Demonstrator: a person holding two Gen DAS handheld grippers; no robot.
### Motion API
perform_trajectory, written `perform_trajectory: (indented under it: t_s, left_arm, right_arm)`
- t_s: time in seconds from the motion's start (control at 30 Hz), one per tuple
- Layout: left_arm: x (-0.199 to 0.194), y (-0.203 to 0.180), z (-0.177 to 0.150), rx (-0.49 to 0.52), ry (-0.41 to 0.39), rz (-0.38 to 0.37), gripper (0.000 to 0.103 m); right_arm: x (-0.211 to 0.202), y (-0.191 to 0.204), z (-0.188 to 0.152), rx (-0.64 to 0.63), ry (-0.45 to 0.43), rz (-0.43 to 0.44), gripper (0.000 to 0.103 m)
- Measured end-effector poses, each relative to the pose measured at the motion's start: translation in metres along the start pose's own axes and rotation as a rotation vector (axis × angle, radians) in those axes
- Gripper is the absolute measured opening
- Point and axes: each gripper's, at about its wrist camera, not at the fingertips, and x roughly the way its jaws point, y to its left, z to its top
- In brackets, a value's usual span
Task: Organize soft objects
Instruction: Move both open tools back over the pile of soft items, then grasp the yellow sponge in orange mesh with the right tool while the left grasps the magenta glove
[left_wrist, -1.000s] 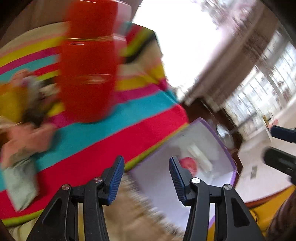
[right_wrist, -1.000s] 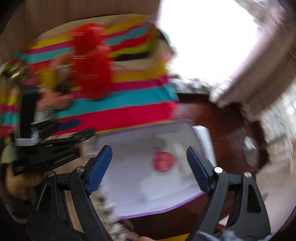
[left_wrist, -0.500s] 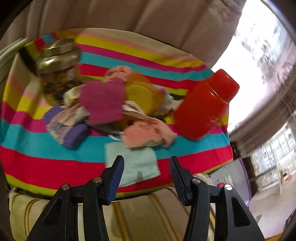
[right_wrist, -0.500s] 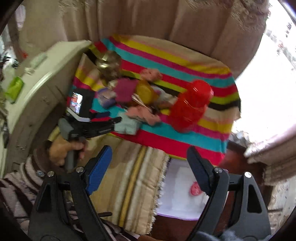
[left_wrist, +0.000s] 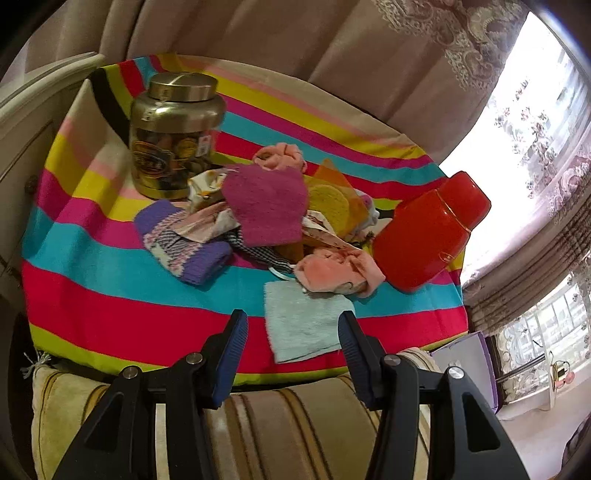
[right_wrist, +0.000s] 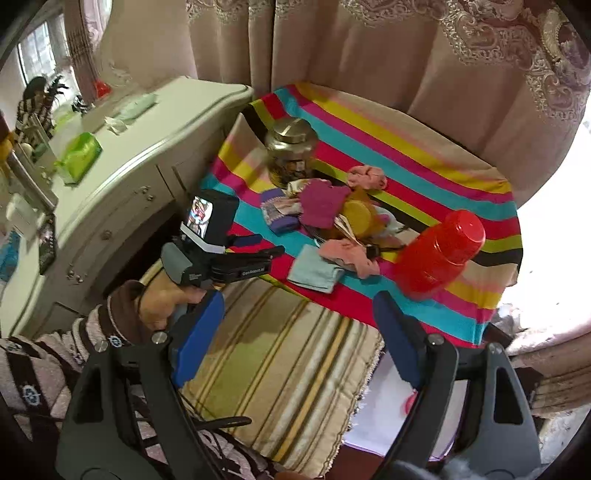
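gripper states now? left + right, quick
Left gripper: open, empty, above the near edge of the light blue cloth.
Right gripper: open, empty, over the striped cushion.

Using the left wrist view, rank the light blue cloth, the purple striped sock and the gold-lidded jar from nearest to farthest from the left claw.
From the left claw, which is open:
1. Light blue cloth, lying flat just ahead between the fingers, at the table's near edge.
2. Purple striped sock, further in and to the left, at the pile's left side.
3. Gold-lidded jar, upright at the far left, behind the pile.
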Motion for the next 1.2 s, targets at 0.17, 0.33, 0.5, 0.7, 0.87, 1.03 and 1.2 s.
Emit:
perform_trajectory:
  t_s: [0.17,0.33,0.5,0.7,0.87,1.03,1.2]
  left_arm:
    - [0.000,0.012,-0.002,-0.026,-0.003,-0.010,0.052]
    - [0.002,0.018,-0.003,-0.032,0.003,-0.015,0.052]
    - [0.001,0.028,-0.002,-0.053,-0.005,-0.005,0.052]
    - [0.000,0.044,0.003,-0.085,-0.022,0.011,0.052]
    - [0.002,0.057,0.008,-0.102,-0.044,0.025,0.059]
    - [0.015,0.065,0.014,-0.115,-0.047,0.031,0.059]
    - [0.029,0.064,0.022,-0.095,-0.042,0.043,0.059]
  right_arm:
    - [0.001,0.011,0.006,-0.024,-0.010,-0.023,0.085]
    - [0.011,0.019,0.015,-0.033,-0.005,-0.013,0.085]
    - [0.034,0.024,0.018,-0.049,-0.011,-0.029,0.085]
    - [0.096,-0.010,-0.002,0.117,0.023,0.086,0.086]
    - [0.165,-0.046,-0.030,0.211,0.054,-0.009,0.086]
    - [0.214,-0.065,-0.045,0.193,-0.004,-0.192,0.086]
    - [0.245,-0.084,-0.042,0.243,-0.083,-0.157,0.086]
